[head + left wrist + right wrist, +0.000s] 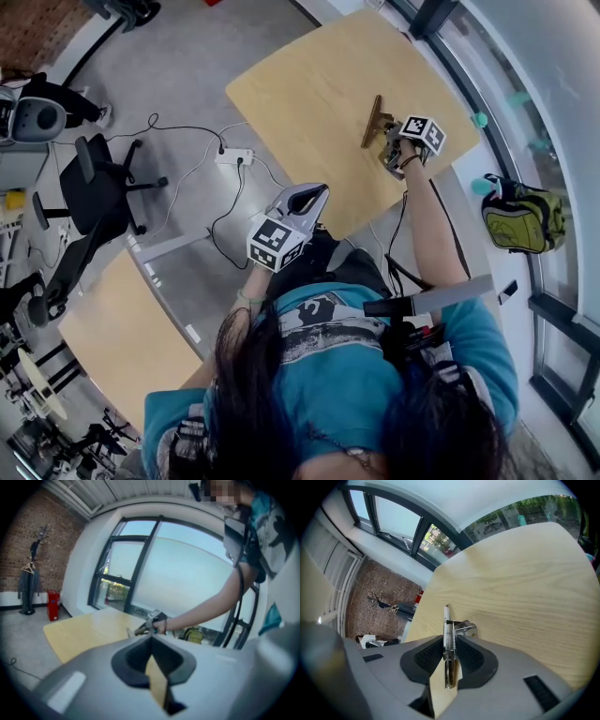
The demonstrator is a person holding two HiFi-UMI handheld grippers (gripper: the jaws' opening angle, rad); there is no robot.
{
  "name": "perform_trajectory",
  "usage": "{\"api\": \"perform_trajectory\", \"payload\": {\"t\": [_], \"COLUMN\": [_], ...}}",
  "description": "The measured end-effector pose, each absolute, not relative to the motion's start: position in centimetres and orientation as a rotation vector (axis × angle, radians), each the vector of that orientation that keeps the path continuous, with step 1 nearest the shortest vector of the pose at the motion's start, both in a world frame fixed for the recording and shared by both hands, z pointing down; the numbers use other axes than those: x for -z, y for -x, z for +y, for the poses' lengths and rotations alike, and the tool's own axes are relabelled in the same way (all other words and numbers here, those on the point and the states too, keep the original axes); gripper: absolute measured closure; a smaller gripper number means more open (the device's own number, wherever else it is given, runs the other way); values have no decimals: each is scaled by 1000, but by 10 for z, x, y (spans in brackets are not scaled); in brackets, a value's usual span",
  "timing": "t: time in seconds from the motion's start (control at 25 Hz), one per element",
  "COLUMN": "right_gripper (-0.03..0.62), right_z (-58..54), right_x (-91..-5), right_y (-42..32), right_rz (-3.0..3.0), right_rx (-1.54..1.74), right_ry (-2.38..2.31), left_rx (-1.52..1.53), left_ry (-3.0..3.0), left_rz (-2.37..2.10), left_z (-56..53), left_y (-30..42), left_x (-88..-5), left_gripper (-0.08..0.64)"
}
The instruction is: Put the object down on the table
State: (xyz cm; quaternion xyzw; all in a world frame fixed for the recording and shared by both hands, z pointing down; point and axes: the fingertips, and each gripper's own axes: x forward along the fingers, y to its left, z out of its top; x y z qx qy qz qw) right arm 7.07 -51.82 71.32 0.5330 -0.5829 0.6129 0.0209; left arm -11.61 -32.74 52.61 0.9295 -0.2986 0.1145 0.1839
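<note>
A brown clipboard (376, 123) with a metal spring clip (449, 629) stands on edge over the light wooden table (300, 84). My right gripper (392, 141) is shut on it at the clip end, near the table's right side. In the right gripper view the clip sits pinched between the dark pads (469, 656), with the tabletop (525, 573) close beneath. Whether the board touches the wood I cannot tell. My left gripper (314, 195) is shut and holds nothing. It hangs close to the person's body, just off the table's near edge. The left gripper view looks across at the right gripper (151, 619).
A yellow-green backpack (523, 217) lies on the floor to the right, beside the window wall. A power strip (234, 156) with cables is on the floor left of the table. A black office chair (94, 187) and a second wooden table (112, 337) stand at lower left.
</note>
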Motion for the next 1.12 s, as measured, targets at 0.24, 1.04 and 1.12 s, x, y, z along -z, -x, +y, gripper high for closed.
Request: {"api": "perform_trajectory", "payload": {"t": [0.24, 1.04, 1.12], "right_gripper": [500, 426, 426], "right_z": [-517, -442, -419], "right_x": [-717, -608, -590], "right_y": [-71, -79, -75], "right_rz": [-1790, -2163, -2228], "right_rx": [-1975, -1876, -1909], "right_ry": [-1679, -1635, -1580], "left_rx": [-328, -307, -303], "left_ry": [-2612, -2633, -2634], "left_rz": [-855, -874, -876], "left_z": [-326, -304, -296], "left_y": [117, 78, 67], "left_x": [-528, -516, -514], "left_gripper": [557, 557, 557]}}
